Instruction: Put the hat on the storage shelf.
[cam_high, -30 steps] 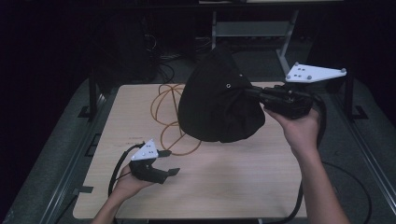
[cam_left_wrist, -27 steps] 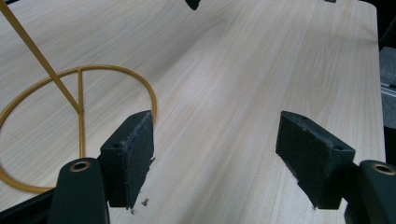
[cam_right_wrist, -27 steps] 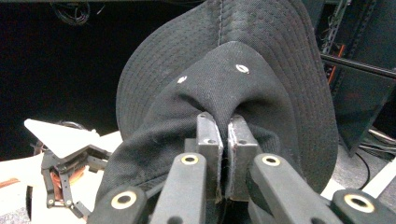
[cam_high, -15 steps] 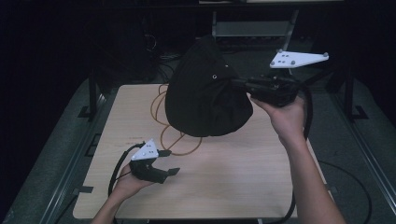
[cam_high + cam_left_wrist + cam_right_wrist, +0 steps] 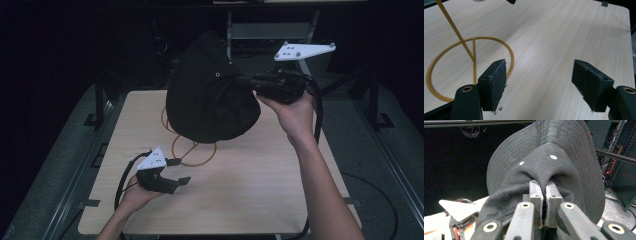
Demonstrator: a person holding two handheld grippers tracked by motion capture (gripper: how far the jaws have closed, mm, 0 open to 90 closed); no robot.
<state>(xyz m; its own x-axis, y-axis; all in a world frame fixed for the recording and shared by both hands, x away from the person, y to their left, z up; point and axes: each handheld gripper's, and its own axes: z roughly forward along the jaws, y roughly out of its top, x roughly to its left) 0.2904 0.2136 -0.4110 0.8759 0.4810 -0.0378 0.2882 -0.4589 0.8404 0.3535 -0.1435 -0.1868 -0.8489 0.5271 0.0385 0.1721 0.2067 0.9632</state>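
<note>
The right gripper (image 5: 245, 80) is up in the air over the far part of the table (image 5: 240, 190). Its jaws are pinched tight on a fold of a black hat (image 5: 210, 95). In the right gripper view the two jaws nearly meet, with dark cloth squeezed between them, and the hat (image 5: 549, 162) bulges out just past the tips. It has a wide stitched brim and small metal eyelets. The hat hangs from the jaws, clear of the table, with its low edge above a yellow wire stand (image 5: 192, 147).

The left gripper (image 5: 175, 172) sits low near the front left of the table, in the person's left hand (image 5: 135, 192). Its jaws are spread wide and hold nothing. In the left gripper view the bare wood shows between the pads (image 5: 494, 82), and the stand's ring (image 5: 451, 57) lies flat just beside the left jaw, with a thin yellow rod going up from it.

The table is pale wood with rounded corners. Around it is a grey floor, metal rails and a very dark room with racks and cables at the back. I can't read any writing.
</note>
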